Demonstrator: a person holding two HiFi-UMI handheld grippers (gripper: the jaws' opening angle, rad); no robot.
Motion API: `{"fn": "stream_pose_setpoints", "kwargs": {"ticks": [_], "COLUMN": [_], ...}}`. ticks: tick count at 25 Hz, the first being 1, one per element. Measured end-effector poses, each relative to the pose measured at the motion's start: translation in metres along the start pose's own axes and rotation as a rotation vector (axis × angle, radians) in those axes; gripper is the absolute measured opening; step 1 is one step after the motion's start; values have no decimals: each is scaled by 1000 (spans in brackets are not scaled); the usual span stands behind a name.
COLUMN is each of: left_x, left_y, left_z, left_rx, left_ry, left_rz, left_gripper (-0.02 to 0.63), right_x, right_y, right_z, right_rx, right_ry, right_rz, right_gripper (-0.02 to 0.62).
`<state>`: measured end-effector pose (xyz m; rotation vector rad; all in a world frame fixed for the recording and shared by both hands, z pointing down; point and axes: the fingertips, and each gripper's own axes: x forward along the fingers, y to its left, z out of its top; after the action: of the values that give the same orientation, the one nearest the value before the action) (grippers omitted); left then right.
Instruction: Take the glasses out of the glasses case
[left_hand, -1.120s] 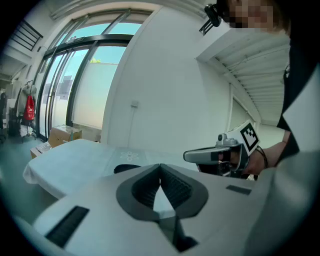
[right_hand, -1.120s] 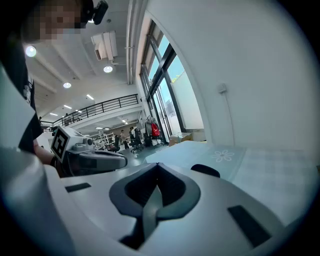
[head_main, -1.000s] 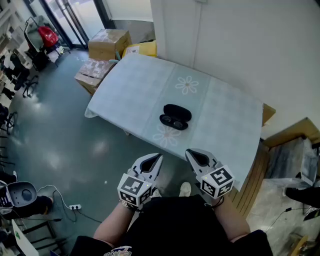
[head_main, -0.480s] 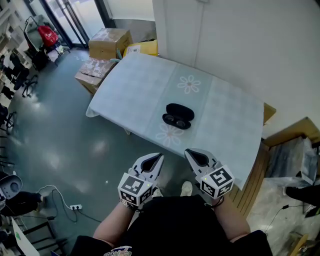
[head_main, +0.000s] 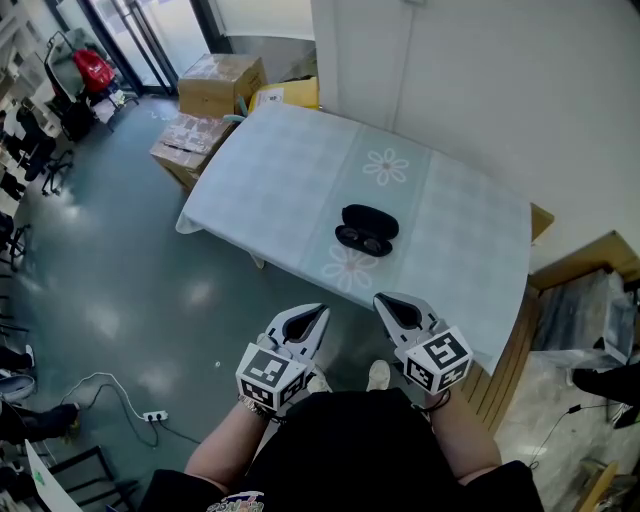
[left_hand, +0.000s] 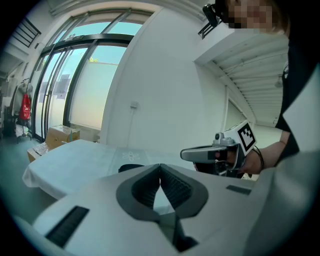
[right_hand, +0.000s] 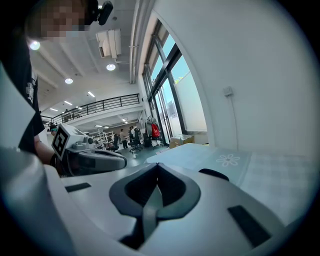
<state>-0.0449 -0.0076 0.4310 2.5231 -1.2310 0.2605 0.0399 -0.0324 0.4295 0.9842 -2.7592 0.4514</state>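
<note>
A black glasses case (head_main: 367, 230) lies open near the front edge of a table under a light blue cloth (head_main: 270, 170). Dark glasses rest in the case's near half (head_main: 362, 241). Both grippers hang below the table's edge, close to my body and well short of the case. My left gripper (head_main: 318, 314) is shut and empty, and so is my right gripper (head_main: 385, 303). The case shows as a dark lump (left_hand: 131, 168) over the left gripper's jaws and as another dark lump (right_hand: 214, 174) over the right gripper's jaws.
Cardboard boxes (head_main: 215, 85) and a yellow box (head_main: 285, 97) stand on the floor past the table's far left corner. A white wall runs behind the table. Wooden boards (head_main: 585, 265) lie at the right. A cable and socket (head_main: 150, 413) lie on the floor.
The head view has shifted slightly, so the table and case sit a little further right and lower. Both grippers stay shut in the same place.
</note>
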Motion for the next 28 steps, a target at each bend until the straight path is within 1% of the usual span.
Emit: {"fn": "stream_pose_setpoints", "kwargs": {"ticks": [18,28], "left_x": [-38,-58], "left_y": [45,68], "left_z": [-10,-16], "left_rx": [3,19], "left_ry": [0,5], "left_rz": [-40,-62], "left_gripper": [29,29], "right_x": [50,76], "right_y": [43,65], "right_z": [-3,-7], "right_rx": [8,15], "right_ry": [6,14], "right_rz": [-27,-38], "right_gripper": [23,23]}}
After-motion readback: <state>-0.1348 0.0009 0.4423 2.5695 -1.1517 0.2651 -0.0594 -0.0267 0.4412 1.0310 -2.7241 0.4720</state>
